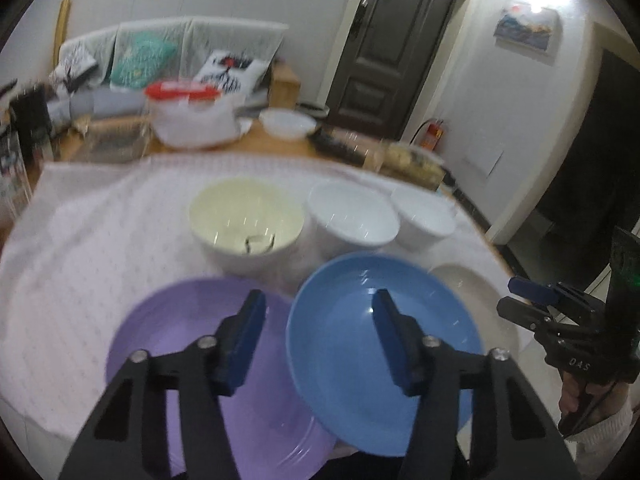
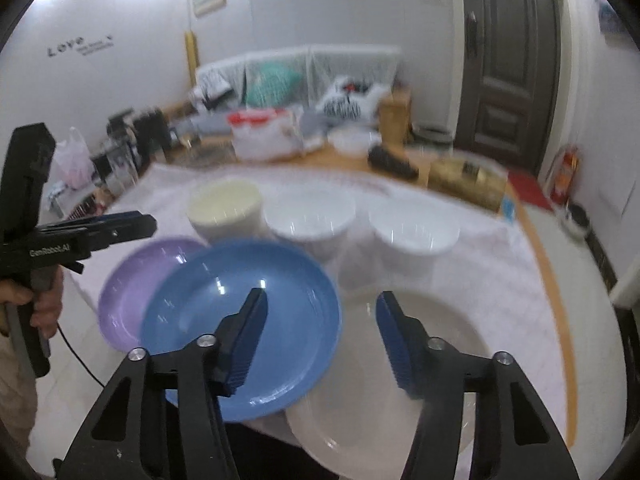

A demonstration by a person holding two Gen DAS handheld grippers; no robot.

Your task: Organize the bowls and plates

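Faintly, perhaps "GenRobot.AI" on left gripper point(image 2: 154, 224)

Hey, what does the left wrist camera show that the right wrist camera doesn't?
Only the left wrist view shows the right tongs from the side, at the frame's right edge. Only the right wrist view shows the "Love" lettering on the wall and the left tongs from the side. Both show the purple plate, blue plate, three bowls, and the dark door.

Ahead of my jaws, the bowls point(image 1: 246, 216) smear with motion blur. The blue plate point(image 2: 240, 320) covers part of the purple plate point(image 2: 136, 280); the white plate point(image 2: 400, 420) runs off the bottom edge.
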